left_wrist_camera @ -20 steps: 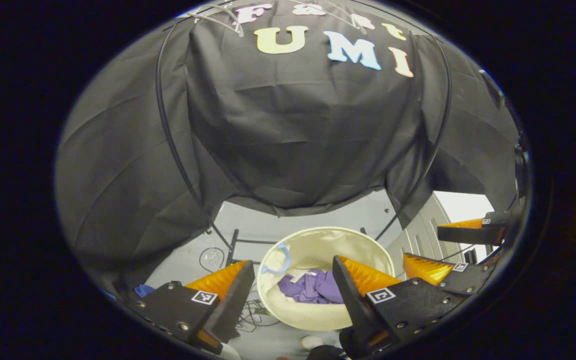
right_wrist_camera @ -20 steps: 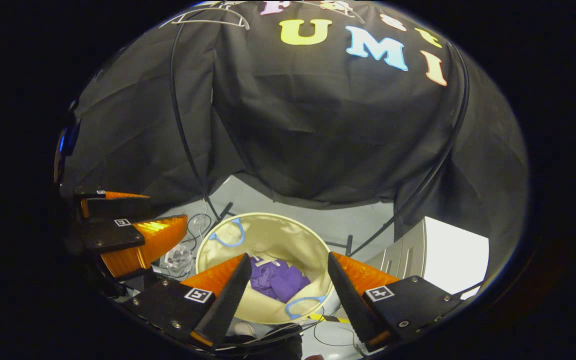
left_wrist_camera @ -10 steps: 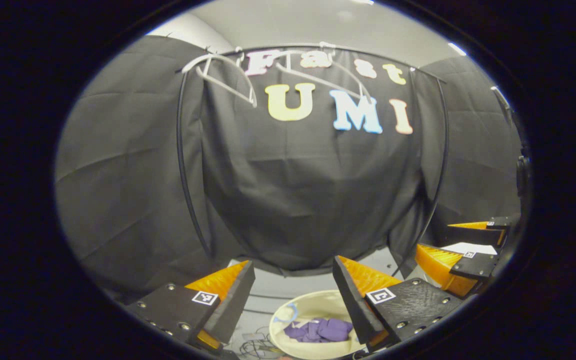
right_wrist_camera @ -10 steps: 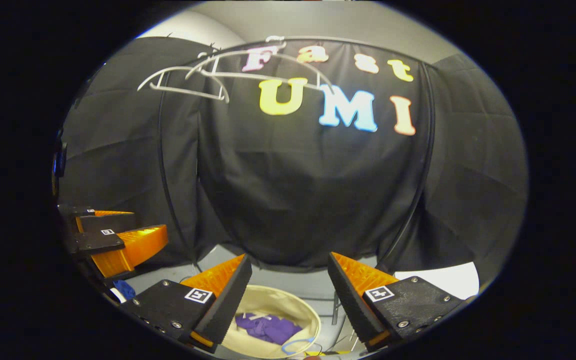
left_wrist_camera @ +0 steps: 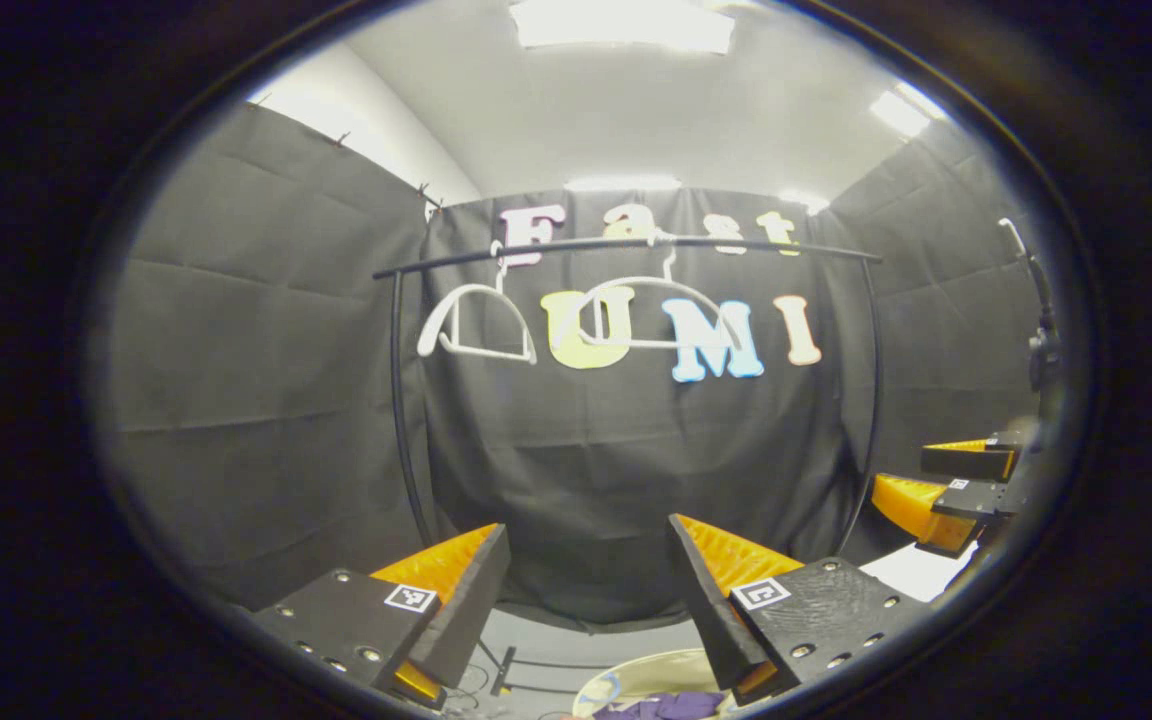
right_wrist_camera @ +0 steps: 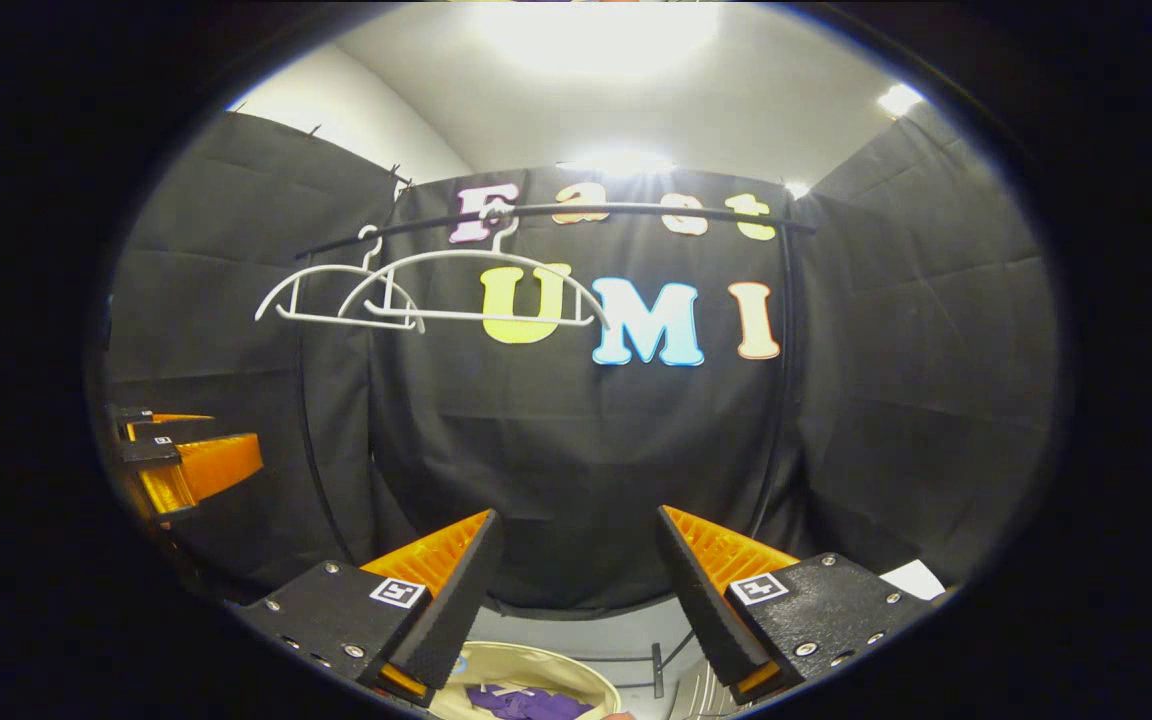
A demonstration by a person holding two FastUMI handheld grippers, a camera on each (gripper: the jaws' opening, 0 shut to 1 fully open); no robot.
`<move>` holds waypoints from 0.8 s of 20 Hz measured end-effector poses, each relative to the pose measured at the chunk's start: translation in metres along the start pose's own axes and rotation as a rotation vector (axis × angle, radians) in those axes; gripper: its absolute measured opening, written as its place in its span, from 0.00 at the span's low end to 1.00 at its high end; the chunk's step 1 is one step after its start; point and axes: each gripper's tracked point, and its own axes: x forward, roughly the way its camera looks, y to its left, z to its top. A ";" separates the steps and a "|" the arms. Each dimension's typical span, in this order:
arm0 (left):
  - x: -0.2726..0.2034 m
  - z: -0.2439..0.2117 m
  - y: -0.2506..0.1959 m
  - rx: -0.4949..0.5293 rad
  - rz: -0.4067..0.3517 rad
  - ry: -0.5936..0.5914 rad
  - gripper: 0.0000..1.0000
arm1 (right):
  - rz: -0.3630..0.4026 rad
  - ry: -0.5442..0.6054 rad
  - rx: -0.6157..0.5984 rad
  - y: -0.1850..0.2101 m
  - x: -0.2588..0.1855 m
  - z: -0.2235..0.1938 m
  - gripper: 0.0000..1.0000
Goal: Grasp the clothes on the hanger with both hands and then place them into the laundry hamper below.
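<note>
Two bare white hangers (left_wrist_camera: 481, 325) (left_wrist_camera: 636, 315) hang on a black rail (left_wrist_camera: 626, 245); in the right gripper view the hangers (right_wrist_camera: 336, 295) (right_wrist_camera: 481, 290) and the rail (right_wrist_camera: 556, 215) sit at upper left. Purple clothes (right_wrist_camera: 521, 703) lie in the cream hamper (right_wrist_camera: 506, 665) at the bottom edge, the same clothes (left_wrist_camera: 661, 707) and hamper (left_wrist_camera: 636, 675) showing in the left gripper view. My left gripper (left_wrist_camera: 586, 575) is open and holds nothing, seen again far left (right_wrist_camera: 176, 460). My right gripper (right_wrist_camera: 576, 565) is open and holds nothing, seen again far right (left_wrist_camera: 946, 480).
Black cloth walls close the booth on three sides. The rail's black uprights (left_wrist_camera: 401, 400) (left_wrist_camera: 874, 390) stand either side of the hamper. A white cabinet corner (right_wrist_camera: 911, 578) lies low at the right. Ceiling lights (left_wrist_camera: 621, 25) shine overhead.
Both grippers have risen and tipped upward away from the hamper, which has slid to the bottom edge. The rail, hangers and ceiling have come into view. Both stay open.
</note>
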 end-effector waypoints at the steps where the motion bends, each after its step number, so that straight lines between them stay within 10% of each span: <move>1: -0.003 0.010 0.001 0.000 0.004 -0.034 0.97 | -0.013 -0.018 -0.003 -0.002 -0.004 0.007 0.94; 16: -0.027 0.026 -0.008 -0.026 0.017 -0.070 0.96 | -0.065 -0.125 -0.007 -0.023 -0.033 0.046 0.94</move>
